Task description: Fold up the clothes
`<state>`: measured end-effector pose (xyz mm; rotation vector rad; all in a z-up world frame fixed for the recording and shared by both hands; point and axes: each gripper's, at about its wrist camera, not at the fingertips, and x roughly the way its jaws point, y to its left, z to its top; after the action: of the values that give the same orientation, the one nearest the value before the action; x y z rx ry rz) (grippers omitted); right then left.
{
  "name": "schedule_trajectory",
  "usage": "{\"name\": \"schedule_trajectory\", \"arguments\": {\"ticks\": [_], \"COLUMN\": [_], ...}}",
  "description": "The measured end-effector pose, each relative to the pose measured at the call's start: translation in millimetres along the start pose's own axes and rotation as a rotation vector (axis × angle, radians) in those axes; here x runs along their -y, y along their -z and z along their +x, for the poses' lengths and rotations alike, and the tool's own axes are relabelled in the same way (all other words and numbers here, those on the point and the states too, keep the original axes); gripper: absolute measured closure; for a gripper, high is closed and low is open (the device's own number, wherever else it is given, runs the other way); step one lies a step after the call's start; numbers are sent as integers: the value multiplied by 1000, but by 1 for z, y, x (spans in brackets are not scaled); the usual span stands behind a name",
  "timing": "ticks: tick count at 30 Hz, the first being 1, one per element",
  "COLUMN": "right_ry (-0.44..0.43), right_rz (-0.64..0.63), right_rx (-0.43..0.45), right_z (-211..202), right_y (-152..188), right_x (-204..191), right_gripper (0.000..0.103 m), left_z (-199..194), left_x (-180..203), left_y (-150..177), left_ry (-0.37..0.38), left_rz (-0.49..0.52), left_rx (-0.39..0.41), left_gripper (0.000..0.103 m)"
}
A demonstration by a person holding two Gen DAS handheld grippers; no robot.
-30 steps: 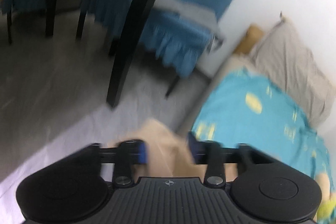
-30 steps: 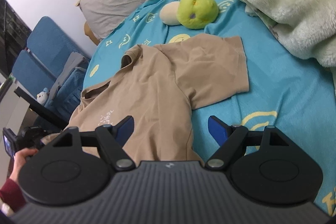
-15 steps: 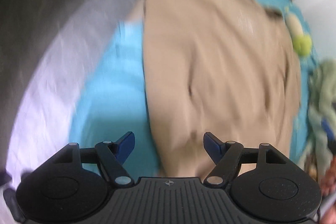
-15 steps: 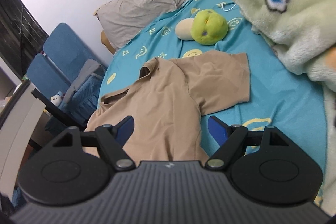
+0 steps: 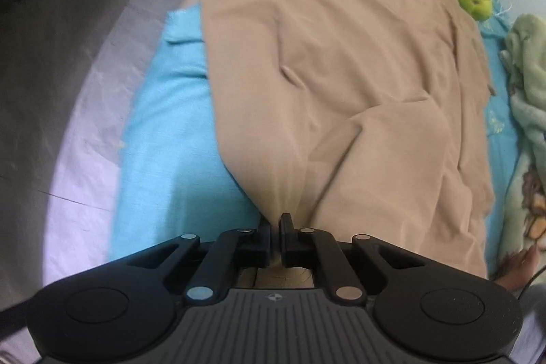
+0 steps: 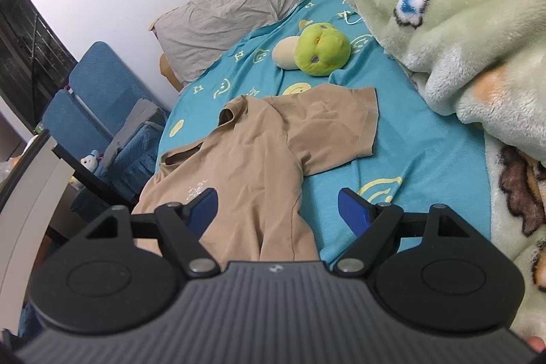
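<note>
Crowding the shirt — plush toy, fleece blanket.

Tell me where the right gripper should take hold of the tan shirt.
Probably the hem corner of the tan shirt nearest the open right gripper, approached from the foot of the bed: the left gripper already pinches the hem's other side, so matching grips allow an even fold.

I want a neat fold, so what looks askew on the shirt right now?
The tan shirt lies rumpled, not flat: its hem bunches into the shut left claw, ridges cross the body, and one sleeve splays sideways. The right claw hangs open above it.
</note>
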<state>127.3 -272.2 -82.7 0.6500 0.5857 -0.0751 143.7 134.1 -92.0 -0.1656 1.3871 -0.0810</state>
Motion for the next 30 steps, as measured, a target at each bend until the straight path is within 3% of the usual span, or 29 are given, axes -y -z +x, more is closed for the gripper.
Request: {"name": "schedule_trajectory", "arguments": {"ticks": [5, 9, 12, 13, 14, 18, 20, 27, 30], "right_ry": [-8, -3, 4, 7, 10, 9, 10, -7, 4], "right_rz": [-13, -53, -71, -74, -76, -99, -119, -206, -235], "right_rx": [8, 23, 26, 26, 27, 30, 36, 71, 96], "right_z": [3, 3, 2, 2, 2, 1, 1, -5, -7], "right_y": [-2, -3, -3, -3, -3, -2, -2, 1, 1], "right_x": [-5, -10, -11, -11, -12, -17, -20, -30, -34], "right_gripper": [23, 23, 23, 23, 23, 23, 23, 23, 15], "left_z": [-2, -7, -24, -31, -39, -72, -90, -144, -148], "left_x": [-30, -33, -25, -24, -21, 10, 27, 80, 107], "left_y": [-10, -12, -9, -9, -9, -1, -6, -16, -16], "left_ry": [-262, -288, -252, -250, -247, -225, -226, -100, -42], "left_rz": [8, 12, 35, 41, 48, 90, 120, 242, 270], "left_rx": [-106, -109, -52, -25, 9, 193, 337, 666, 736], "left_gripper": [97, 95, 64, 48, 39, 23, 12, 0, 0]}}
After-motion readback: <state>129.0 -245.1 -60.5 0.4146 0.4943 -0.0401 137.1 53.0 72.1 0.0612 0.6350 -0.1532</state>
